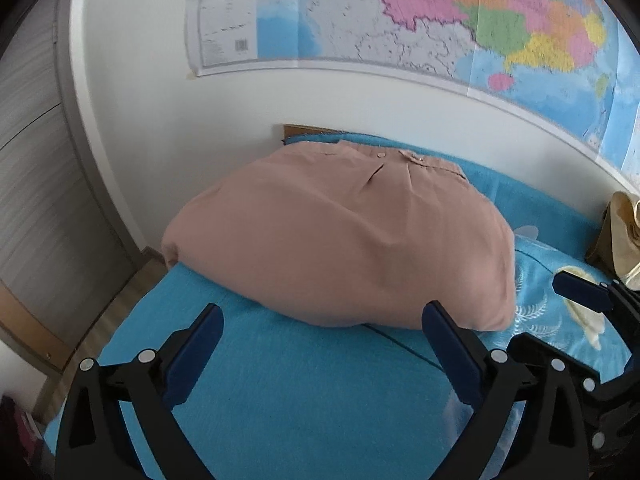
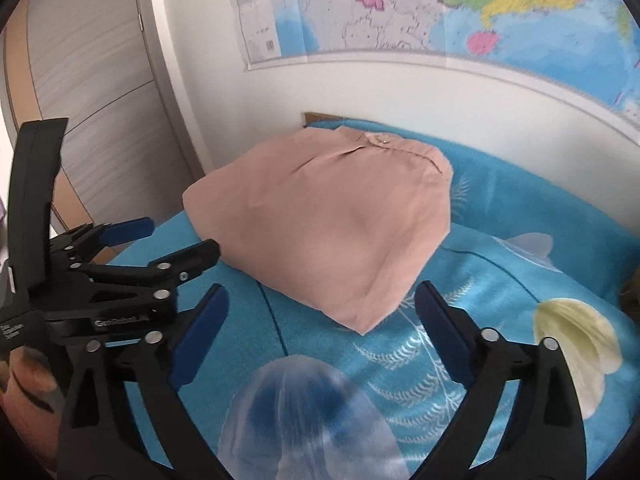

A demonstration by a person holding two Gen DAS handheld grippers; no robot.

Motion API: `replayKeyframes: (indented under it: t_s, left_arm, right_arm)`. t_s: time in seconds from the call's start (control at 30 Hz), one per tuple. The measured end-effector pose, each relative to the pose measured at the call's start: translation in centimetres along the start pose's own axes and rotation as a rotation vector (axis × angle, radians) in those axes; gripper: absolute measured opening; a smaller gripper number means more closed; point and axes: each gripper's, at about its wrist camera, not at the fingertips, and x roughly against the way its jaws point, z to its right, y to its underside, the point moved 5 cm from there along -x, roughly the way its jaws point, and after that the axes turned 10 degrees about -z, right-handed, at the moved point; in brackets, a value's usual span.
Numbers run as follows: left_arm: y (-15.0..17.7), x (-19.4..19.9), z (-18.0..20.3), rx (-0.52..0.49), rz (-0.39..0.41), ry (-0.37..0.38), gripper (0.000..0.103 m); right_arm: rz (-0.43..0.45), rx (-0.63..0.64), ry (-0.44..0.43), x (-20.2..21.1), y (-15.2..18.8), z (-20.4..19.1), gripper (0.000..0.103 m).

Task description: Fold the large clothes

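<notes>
A wardrobe door (image 1: 44, 184) fills the far left, with a large wall map (image 1: 400, 20) above the bed; its print is too blurred to read. On the blue bedspread (image 1: 304, 384) lies a pink garment (image 1: 340, 236), already folded into a compact bundle, button placket at the far edge, long axis running roughly left to right. It rests just beyond both tools. The left gripper (image 1: 324, 332) hangs before the bundle's near edge with jaws spread wide and nothing between them. The right gripper (image 2: 320, 312), just beside it, likewise stands released and empty, the bundle's near right corner lying ahead between its fingers. Neither is clearly the nearer. White lettering on the left gripper's body, seen from the right wrist, is not legible. A tan bag (image 1: 620, 236) sits far right.
</notes>
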Motion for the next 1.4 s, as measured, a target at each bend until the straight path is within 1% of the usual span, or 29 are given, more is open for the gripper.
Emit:
replayKeyframes:
  t_s: [0.13, 0.2, 0.4, 0.8, 1.0, 1.4]
  left_arm:
    - [0.8, 1.3, 0.1, 0.029, 0.014, -0.022, 0.097]
    - [1.4, 2.0, 0.2, 0.038, 0.019, -0.024, 0.097]
    - [2.5, 3.6, 0.4, 0.037, 0.048, -0.064, 0.097]
    - [3.3, 4.4, 0.3, 0.053, 0.046, -0.065, 0.097]
    - [3.5, 4.8, 0.7, 0.044, 0.051, -0.055, 0.097]
    - [3.6, 5.4, 1.4, 0.028, 0.057, -0.050, 0.097]
  right_arm:
    - [0.022, 0.008, 0.014, 0.9, 0.8, -0.2, 0.097]
    - [0.021, 0.004, 0.002, 0.9, 1.4, -0.3, 0.097]
    - [0.022, -0.006, -0.002, 1.2, 2.6, -0.4, 0.097]
    - [0.025, 0.007, 0.001, 2.4, 4.1, -1.2, 0.097]
    - [0.043, 0.012, 0.011, 3.1, 4.3, -1.4, 0.097]
    - [0.047, -0.001, 0.009, 3.7, 4.4, -1.3, 0.097]
